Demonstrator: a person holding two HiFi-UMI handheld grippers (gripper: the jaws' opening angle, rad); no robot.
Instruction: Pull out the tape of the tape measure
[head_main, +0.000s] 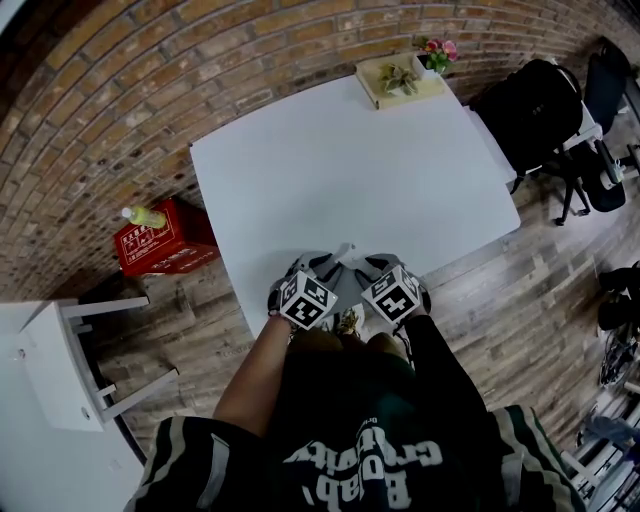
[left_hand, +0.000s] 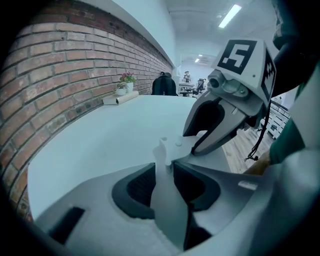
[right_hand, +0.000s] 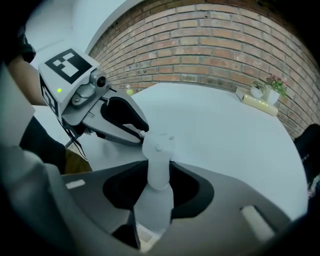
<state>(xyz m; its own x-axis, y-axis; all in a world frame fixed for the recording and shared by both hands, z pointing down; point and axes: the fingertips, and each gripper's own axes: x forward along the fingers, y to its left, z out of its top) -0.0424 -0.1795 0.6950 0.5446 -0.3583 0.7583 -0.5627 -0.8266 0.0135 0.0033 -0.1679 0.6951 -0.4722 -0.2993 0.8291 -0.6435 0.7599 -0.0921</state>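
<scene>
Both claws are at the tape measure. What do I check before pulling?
1. Grip of left claw on the white tape measure: ok.
2. Grip of right claw on it: ok.
3. Which claw has the case and which the tape end: cannot tell.
4. Claw tips close together, ready to pull apart: ok.
5. Obstacles: tray and flowers sit at the table's far edge: ok.

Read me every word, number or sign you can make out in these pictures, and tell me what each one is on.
Nothing can be quoted with confidence.
Person's shirt: large pale lettering, upside down and warped in the head view; not legible.
Red crate: white print on its side, too small to read.
Marker cubes: black-and-white square patterns only, no words.
No other print shows in any view.
</scene>
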